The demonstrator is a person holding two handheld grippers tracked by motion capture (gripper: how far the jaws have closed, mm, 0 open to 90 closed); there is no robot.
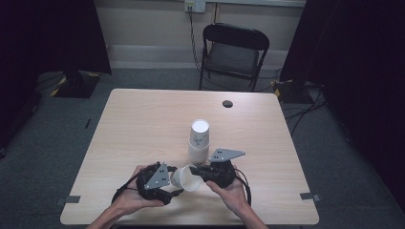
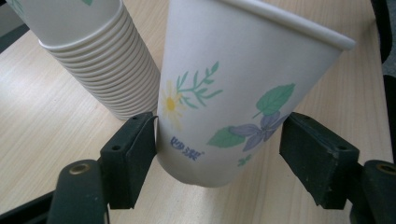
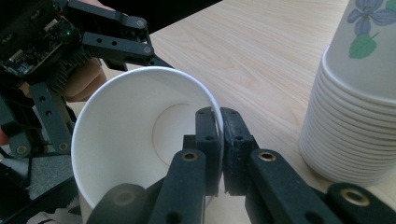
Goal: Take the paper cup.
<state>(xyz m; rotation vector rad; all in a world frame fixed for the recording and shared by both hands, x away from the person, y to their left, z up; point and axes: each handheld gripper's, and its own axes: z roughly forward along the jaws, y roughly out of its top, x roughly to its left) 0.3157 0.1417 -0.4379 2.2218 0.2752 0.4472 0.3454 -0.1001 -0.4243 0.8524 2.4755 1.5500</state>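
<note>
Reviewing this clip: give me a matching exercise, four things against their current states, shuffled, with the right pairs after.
Things
1. left gripper
2. right gripper
3. single paper cup
4. stack of cups

States
A. stands upside down on the table, beyond both hands
B. jaws pinched shut on a cup's rim
C. held tilted between the two grippers
D. jaws spread around the cup's lower body, a gap showing on one side

Pairs: 1-D, 2-B, 3-C, 4-A
</note>
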